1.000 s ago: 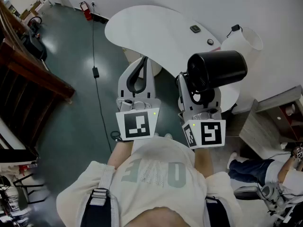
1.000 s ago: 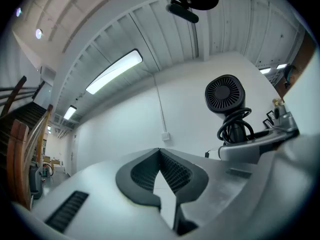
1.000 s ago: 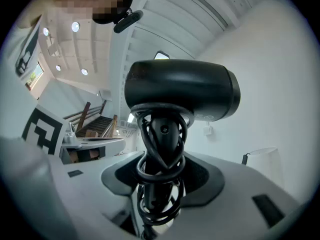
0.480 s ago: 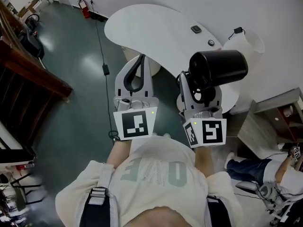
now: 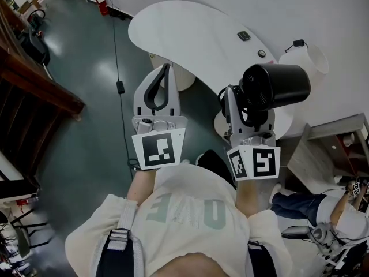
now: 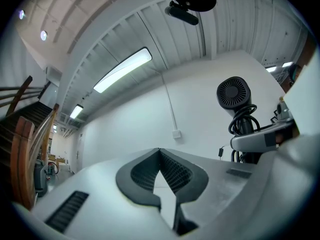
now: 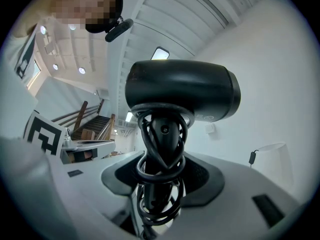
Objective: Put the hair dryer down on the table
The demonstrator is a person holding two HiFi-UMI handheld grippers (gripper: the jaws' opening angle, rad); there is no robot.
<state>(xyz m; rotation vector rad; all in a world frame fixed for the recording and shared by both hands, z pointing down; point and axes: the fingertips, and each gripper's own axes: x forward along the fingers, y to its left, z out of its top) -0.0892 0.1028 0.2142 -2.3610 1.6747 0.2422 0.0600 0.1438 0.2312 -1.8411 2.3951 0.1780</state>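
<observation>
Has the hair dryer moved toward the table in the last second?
No. The hair dryer, clamped in the right gripper, hangs at the same spot over the table's right-hand end.

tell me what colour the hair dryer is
The cord-wrapped plastic hair dryer is black all over, clearest in the right gripper view.

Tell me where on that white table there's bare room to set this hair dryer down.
The white table is bare across its left and middle, from the curved near edge back toward the wall. Its right end is busier: a small dark device and a round object lie there, nearest the hair dryer in the right tool.
</observation>
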